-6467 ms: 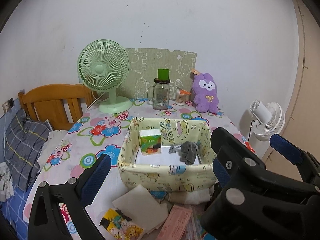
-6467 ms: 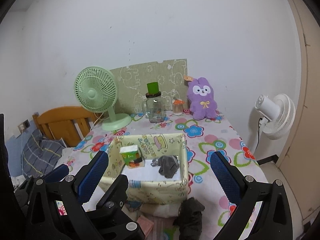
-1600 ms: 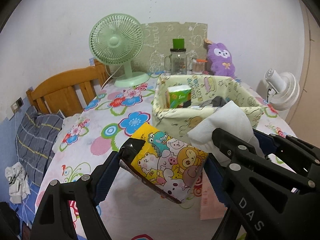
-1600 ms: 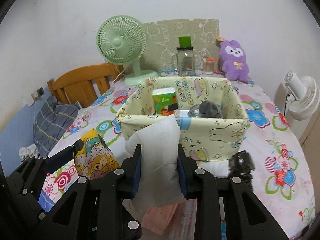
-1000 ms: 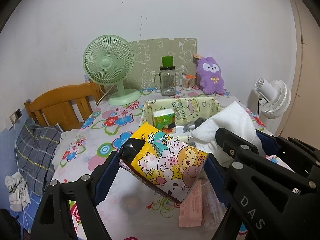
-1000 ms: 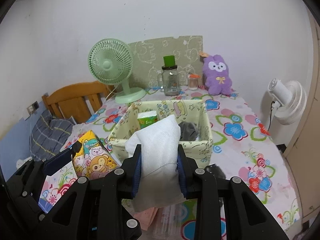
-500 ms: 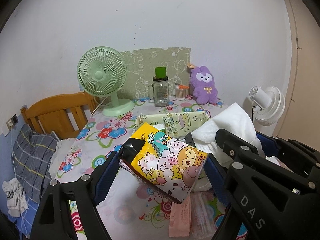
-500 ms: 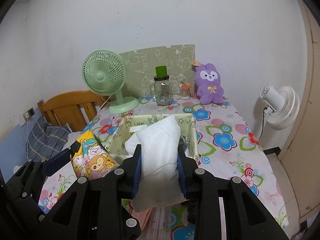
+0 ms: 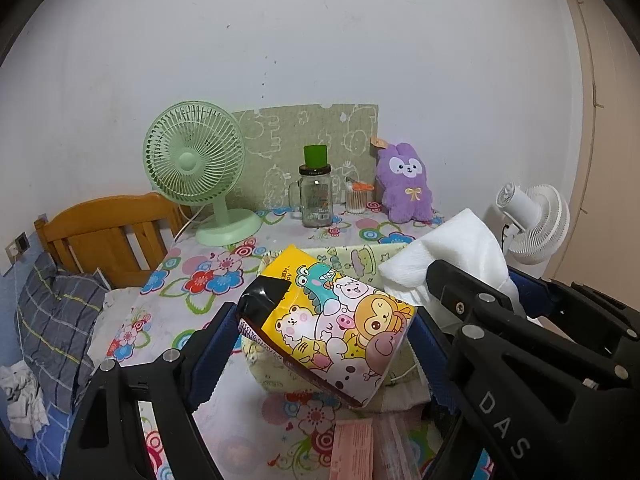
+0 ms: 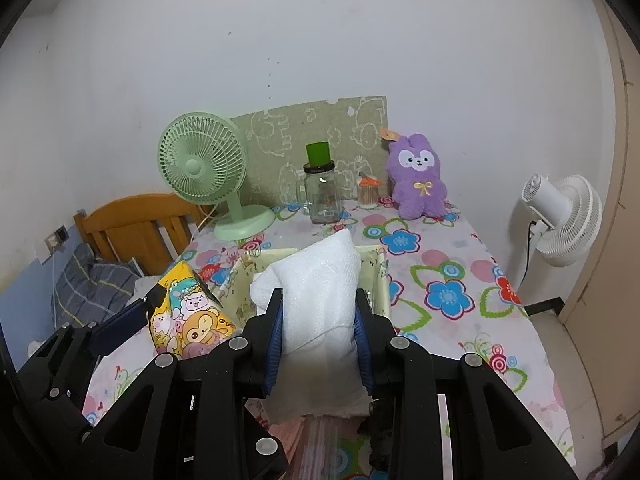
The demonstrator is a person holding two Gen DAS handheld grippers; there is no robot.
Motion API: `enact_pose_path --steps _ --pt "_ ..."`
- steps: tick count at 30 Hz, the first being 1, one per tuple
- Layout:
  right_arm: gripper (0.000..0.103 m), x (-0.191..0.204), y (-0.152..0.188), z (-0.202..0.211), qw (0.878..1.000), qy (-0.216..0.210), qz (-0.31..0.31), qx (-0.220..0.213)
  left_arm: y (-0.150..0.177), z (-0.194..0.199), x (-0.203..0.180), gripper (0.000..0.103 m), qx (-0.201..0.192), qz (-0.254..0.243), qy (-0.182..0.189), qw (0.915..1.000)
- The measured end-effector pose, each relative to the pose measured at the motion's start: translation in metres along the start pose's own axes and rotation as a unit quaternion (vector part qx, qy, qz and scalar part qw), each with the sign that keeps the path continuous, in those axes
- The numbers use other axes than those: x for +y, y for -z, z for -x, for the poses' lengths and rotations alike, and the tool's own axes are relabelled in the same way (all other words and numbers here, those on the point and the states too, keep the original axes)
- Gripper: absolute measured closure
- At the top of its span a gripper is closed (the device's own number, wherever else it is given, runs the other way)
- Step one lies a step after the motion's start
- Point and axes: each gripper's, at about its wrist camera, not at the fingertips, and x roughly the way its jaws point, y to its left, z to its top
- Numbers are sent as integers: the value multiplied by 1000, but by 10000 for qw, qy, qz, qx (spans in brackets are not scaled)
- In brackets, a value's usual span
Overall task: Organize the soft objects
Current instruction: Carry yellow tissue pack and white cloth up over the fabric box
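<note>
My left gripper (image 9: 320, 332) is shut on a yellow cartoon-print tissue pack (image 9: 332, 324) and holds it in the air in front of the yellow fabric storage box (image 9: 360, 254). The pack also shows in the right wrist view (image 10: 188, 316). My right gripper (image 10: 318, 322) is shut on a folded white soft pad (image 10: 316, 304), raised above the near side of the box (image 10: 380, 276). The pad also shows in the left wrist view (image 9: 452, 256). The box's inside is hidden by both held items.
On the flowered table (image 10: 460, 280) stand a green desk fan (image 9: 196, 168), a glass jar with a green lid (image 9: 316, 192), a small cup (image 9: 356, 196) and a purple plush rabbit (image 9: 406, 184). A pink pack (image 9: 352, 448) lies near. A white fan (image 10: 564, 216) stands right, a wooden headboard (image 9: 104, 232) left.
Both grippers have risen and pulled back with their items still held. The box now looks lower and farther, its contents hidden behind the pack and the pad.
</note>
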Motion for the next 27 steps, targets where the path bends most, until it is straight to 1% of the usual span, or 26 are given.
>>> enact_pose_path --steps 14,27 --pt "69 -5 -16 -36 10000 -19 -38 1 -16 -35 5 18 56 46 -4 10000" --pt "69 -7 -23 -76 9999 -44 -103 114 -21 -67 11 18 180 41 -67 9998"
